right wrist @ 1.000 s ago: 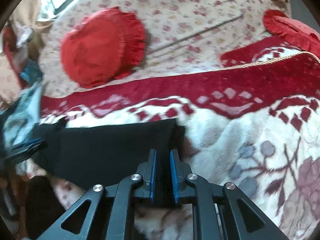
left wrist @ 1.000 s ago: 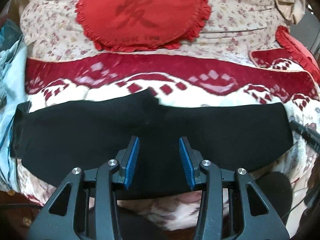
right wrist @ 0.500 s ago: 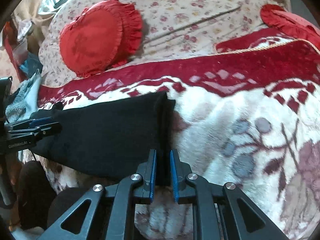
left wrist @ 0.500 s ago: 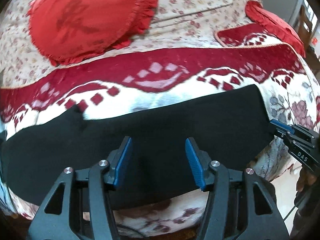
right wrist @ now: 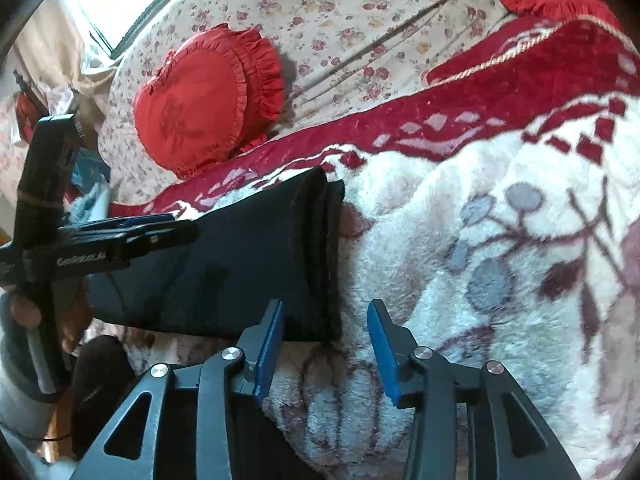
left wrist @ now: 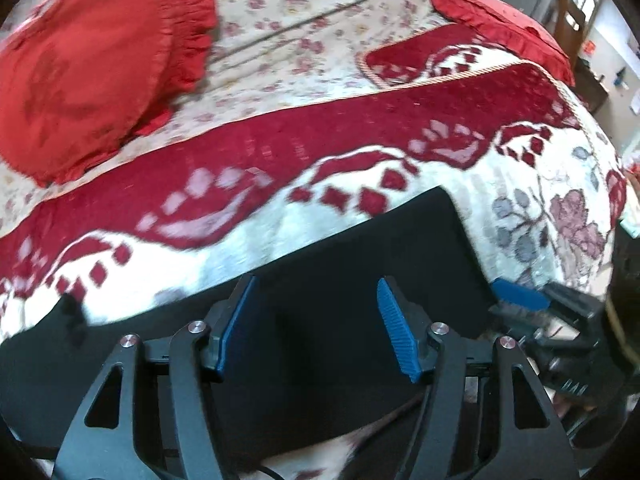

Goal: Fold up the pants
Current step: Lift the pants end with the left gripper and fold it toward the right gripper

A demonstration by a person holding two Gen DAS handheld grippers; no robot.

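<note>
Nearest you, your left gripper (left wrist: 316,324) hangs steeply over the black pants (left wrist: 360,280), its jaws spread wide, just opened further, touching no cloth. Its blur hides the pants' left end, and the frame cuts off their near edge. Your right gripper (right wrist: 326,344) sits at the pants' right end, jaws just sprung apart; the corner of the cloth lies just ahead of the left pad, unpinched. The pants lie flat in a long strip across the near edge of the blanket (right wrist: 500,240). Beyond it, a red cushion (right wrist: 208,100) rests on the flowered sheet (left wrist: 304,24).
</note>
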